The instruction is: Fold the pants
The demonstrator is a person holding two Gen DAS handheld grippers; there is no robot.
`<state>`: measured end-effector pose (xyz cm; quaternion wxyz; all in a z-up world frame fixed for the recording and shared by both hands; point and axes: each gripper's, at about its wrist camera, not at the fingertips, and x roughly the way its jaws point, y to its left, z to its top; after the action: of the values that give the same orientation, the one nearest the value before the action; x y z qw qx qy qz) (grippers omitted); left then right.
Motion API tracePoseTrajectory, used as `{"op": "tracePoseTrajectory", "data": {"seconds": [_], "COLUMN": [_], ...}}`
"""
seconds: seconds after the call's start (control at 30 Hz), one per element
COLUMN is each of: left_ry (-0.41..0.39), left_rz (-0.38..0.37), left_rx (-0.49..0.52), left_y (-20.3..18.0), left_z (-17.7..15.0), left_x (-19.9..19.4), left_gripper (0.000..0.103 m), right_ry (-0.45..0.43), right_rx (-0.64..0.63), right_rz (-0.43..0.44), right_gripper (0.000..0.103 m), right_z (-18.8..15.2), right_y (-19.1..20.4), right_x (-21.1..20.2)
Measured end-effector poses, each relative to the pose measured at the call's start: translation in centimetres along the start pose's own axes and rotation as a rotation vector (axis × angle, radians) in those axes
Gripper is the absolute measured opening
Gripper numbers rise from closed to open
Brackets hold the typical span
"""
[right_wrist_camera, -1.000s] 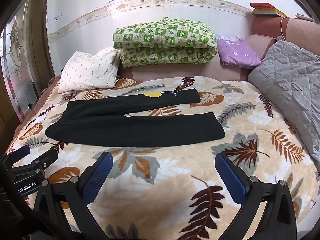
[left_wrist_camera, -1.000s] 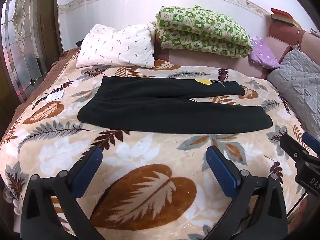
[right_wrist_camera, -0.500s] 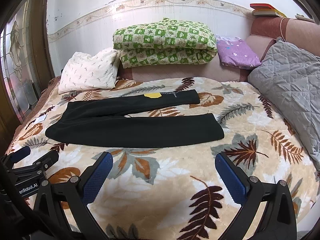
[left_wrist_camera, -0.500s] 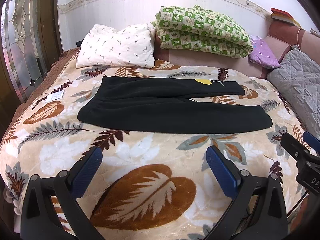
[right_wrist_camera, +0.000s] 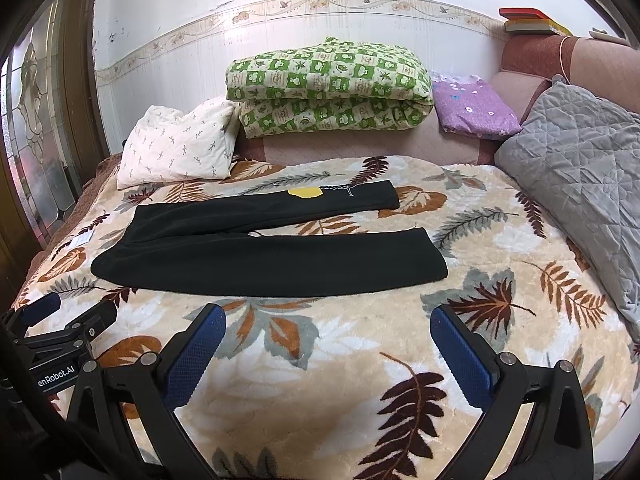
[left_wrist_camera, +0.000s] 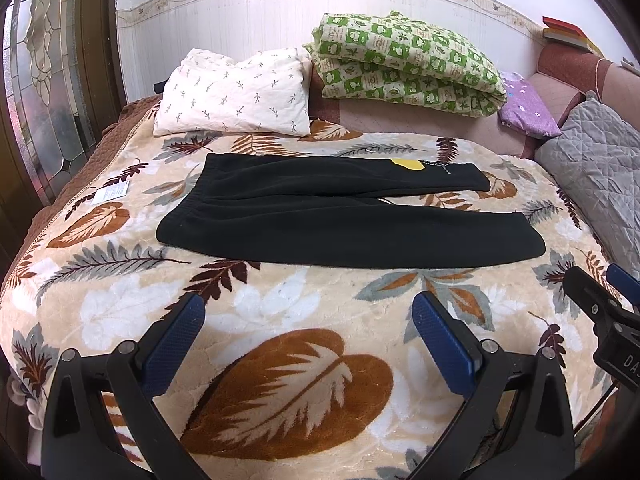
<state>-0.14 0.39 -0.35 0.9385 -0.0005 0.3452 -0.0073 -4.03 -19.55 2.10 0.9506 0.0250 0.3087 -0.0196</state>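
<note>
Both the left gripper and right gripper are hovering unmoved, fingers spread wide apart, short of the black pants lying on the bed.

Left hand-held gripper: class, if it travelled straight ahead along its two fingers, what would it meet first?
Probably the leaf-patterned plush blanket, then the near leg of the black fleece pants lying flat across it. The left hand-held gripper is open and nothing stands between; depth is uncertain.
</note>
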Motion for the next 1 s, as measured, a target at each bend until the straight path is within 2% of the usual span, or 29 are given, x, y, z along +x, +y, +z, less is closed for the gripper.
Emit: {"op": "tracePoseTrajectory", "data": {"seconds": [1.0], "left_ry": [0.002], "left_rz": [0.0], "left_rx": [-0.002], "left_y": [-0.05], "left_z": [0.16], "left_x": [-0.03], "left_gripper": [0.103], "right_ry": [-0.004], "right_rx": [0.003], "right_rz": [0.0], "right_gripper": [0.102], "right_z": [0.26], "right_y": [0.0], "right_x": [-0.27]}}
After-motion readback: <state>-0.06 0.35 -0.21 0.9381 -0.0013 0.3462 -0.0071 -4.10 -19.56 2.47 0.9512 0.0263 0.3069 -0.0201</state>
